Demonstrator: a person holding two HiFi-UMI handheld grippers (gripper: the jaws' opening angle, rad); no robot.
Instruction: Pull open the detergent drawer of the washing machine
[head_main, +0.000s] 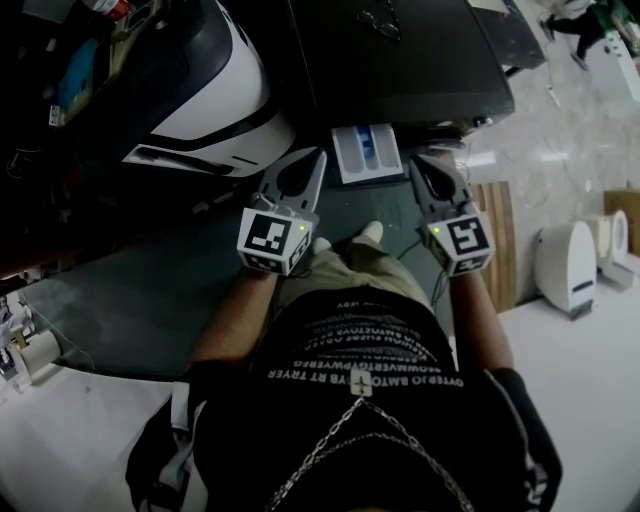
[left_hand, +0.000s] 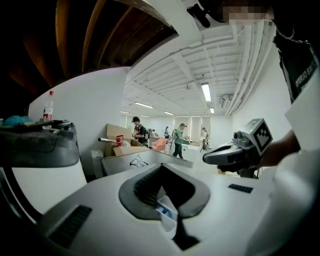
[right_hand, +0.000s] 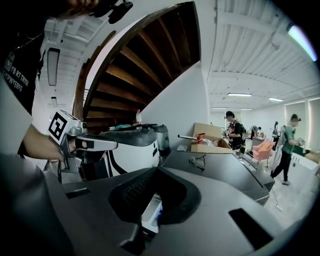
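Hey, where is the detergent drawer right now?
In the head view, the detergent drawer sticks out open from the dark washing machine, upper centre, between the left gripper and the right gripper.

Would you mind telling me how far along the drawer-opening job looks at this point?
Done: the detergent drawer juts out from the front of the washing machine, and its white and blue compartments show from above. In hand: nothing. The left gripper and right gripper sit either side of the drawer, jaws together and clear of it. Left: apparently nothing, unless it should slide out further.
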